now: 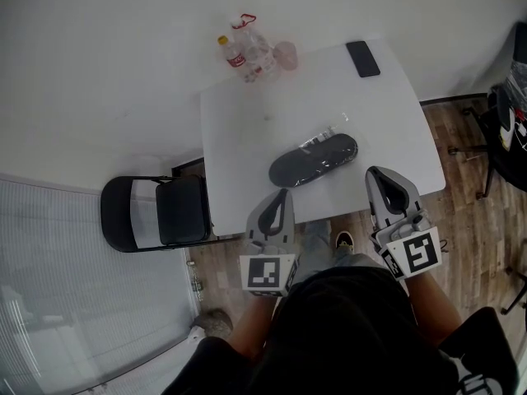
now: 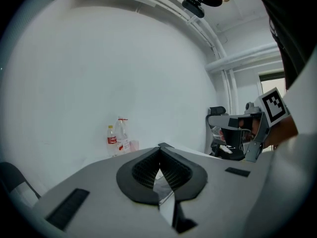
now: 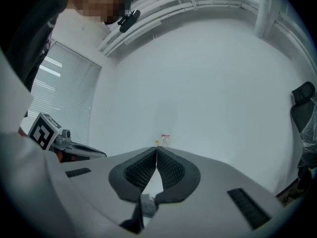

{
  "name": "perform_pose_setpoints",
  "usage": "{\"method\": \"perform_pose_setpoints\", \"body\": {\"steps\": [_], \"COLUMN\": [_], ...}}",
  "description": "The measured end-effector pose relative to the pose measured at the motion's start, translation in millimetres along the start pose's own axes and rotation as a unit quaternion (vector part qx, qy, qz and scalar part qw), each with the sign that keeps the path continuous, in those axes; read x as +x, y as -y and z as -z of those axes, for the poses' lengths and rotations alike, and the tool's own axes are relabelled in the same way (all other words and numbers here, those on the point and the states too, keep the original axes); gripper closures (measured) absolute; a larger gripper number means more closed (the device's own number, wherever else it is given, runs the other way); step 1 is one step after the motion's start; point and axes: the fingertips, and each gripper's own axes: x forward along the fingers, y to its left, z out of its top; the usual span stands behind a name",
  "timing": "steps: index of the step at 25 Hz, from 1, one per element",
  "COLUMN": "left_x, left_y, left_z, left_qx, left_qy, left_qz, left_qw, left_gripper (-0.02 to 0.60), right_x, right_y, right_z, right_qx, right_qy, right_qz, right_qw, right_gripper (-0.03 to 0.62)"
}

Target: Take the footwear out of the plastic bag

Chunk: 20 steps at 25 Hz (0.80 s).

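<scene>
footwear isn't in either tool yet. left gripper has its jaws pressed together w/ nothing btwn them, and right gripper is the same, closed on nothing. both hang at the near edge of the white table, pointing away from the person. going outward from the left gripper, the footwear's near end lies just ahead of the tips and a touch to the right. from the right gripper, the other end lies ahead and off to the left, w/ a bit more gap. it's a dark flat shoe or slipper, can't tell which, inside a clear plastic bag, lying flat on the table's near half. its long axis runs on a shallow diagonal in the head view, lower-left end toward the left gripper and upper-right end toward the right gripper, so it sits roughly btwn the two & crosswise to both. judgement: left is a shade nearer, so prob. the one to pinch the bag, w/ right working the other end; both must open first. where the bag's mouth is i can't tell. further out, bottles & a phone sit at the far edge, well apart from the bag.
</scene>
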Motion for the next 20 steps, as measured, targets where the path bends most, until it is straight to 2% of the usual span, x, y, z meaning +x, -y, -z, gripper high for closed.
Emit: {"method": "perform_pose_setpoints", "body": {"steps": [11, 15, 20], "left_x": [48.9, 76.8, 103.7], "left_y": [-30.4, -37.4, -40.0], "left_z": [9.4, 33.9, 64.6], "left_qx": [0.007, 0.047, 0.098], "left_qy": [-0.024, -0.065, -0.115], "left_qz": [0.03, 0.063, 0.103], "left_qw": [0.9992, 0.9948, 0.9831], "left_gripper": [0.558, 0.558, 0.558], "right_x": [48.9, 71.1, 94.2], "right_y": [14.7, 23.5, 33.2], "right_z": [10.4, 14.3, 16.0], "right_qx": [-0.01, -0.017, -0.023], "right_qy": [-0.023, -0.031, -0.037], "right_qz": [0.017, 0.027, 0.041], "right_qw": [1.0, 0.999, 0.998], "right_gripper": [0.574, 0.574, 0.574]}}
